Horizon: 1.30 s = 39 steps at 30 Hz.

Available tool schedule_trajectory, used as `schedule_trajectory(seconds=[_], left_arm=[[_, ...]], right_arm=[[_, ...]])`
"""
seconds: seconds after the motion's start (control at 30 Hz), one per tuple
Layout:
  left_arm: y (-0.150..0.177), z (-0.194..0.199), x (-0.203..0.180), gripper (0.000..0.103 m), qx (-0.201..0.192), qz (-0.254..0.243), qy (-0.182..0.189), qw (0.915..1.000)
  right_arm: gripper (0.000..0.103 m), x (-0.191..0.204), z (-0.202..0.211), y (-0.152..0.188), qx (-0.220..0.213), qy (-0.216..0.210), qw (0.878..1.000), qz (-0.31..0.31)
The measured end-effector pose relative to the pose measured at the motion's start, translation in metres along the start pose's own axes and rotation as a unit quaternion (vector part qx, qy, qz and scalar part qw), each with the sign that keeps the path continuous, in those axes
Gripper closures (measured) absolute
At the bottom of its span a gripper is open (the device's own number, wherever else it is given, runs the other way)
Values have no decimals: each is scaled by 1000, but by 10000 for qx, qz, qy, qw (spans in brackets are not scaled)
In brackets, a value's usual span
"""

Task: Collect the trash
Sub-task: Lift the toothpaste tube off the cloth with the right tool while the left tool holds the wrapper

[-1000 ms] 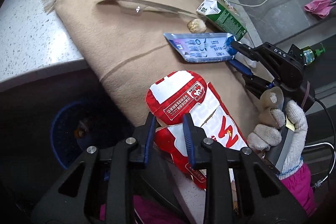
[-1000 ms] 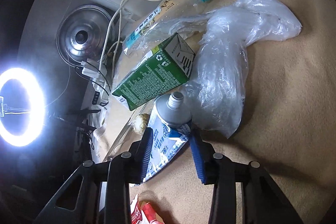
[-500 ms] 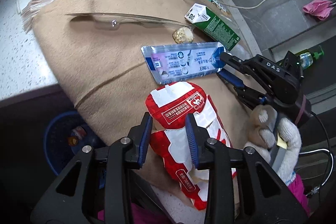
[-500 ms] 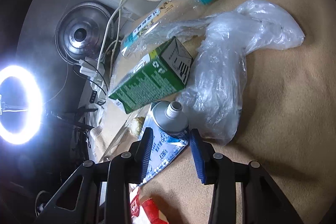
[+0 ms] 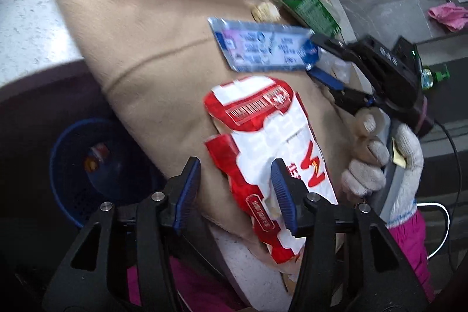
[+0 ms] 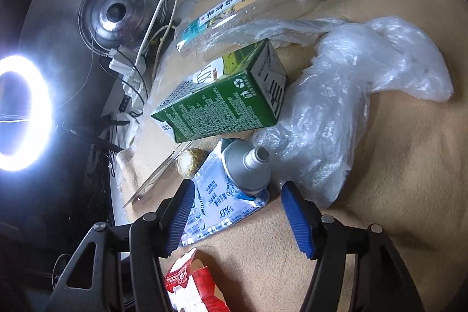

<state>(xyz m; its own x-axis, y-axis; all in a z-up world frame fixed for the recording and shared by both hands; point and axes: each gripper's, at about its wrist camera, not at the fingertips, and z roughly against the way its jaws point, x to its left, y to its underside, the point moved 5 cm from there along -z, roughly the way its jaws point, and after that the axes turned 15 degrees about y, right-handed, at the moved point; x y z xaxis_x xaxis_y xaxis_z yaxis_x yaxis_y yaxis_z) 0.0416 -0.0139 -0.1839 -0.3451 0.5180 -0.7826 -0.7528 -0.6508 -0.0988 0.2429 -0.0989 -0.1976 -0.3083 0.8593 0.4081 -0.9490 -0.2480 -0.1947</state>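
**A:** So where are you at? Your blue bin (image 5: pixel 87 163) below the tabletop (image 5: pixel 26 28) has maybe one scrap in it. Plastic bag (image 6: pixel 345 113), bottle (image 6: pixel 248 10), green carton (image 6: pixel 222 107) all still out.

**B:** Yep, barely started. Left tongs (image 5: pixel 235 195) opening around the red wrapper (image 5: pixel 272 151); right tongs (image 6: pixel 237 212) opening around the toothpaste tube (image 6: pixel 228 195). Neither gripped.

black claws (image 5: pixel 235 192), blue pads, knit glove (image 5: pixel 383 163)

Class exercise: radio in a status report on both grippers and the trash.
Left gripper jaws opening over crumpled red-and-white carton. Right gripper jaws opening around flattened blue-and-white toothpaste tube. Neither gripped. Crumpled clear plastic bag crowds the tube.
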Motion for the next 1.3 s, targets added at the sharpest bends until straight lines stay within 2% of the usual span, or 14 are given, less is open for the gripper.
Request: schedule_trajectory(seconds=[0.1,0.2,0.23,0.33,0.4,0.5,0.63,0.8,1.03,1.3], left_arm=[[3,-11,-5,53,72,-87,-19,9999],[2,-17,-7,70,68,-116,-68,9999],[1,-18,-9,72,64,-146,-83,9998],[-2,-20,-16,75,4,-241,-69,9997],[-3,-17,-23,76,-53,-322,-27,9995],[-6,-12,-27,77,-154,-461,-64,9988],[-11,-4,-24,79,-240,-368,-29,9990],[-23,15,-18,79,-453,-430,-65,9980],[-36,49,-20,79,-766,-878,-322,9927],[-43,86,-20,79,-1048,-1409,-695,9820]], right_arm=[[44,4,-7,-1,1,-30,10000,10],[44,7,-10,-3,-54,-174,9998,-109],[48,6,-11,-4,-61,-195,9997,-162],[69,5,-15,-4,18,-281,9990,-357],[70,6,-14,-3,32,-418,9981,-444],[80,13,-9,-2,-83,-339,9990,-263],[83,17,3,-3,-250,-253,9992,-180],[83,24,30,-2,-683,46,9975,161],[84,28,78,7,-1297,360,9896,512],[84,34,127,27,-1940,952,9733,768]])
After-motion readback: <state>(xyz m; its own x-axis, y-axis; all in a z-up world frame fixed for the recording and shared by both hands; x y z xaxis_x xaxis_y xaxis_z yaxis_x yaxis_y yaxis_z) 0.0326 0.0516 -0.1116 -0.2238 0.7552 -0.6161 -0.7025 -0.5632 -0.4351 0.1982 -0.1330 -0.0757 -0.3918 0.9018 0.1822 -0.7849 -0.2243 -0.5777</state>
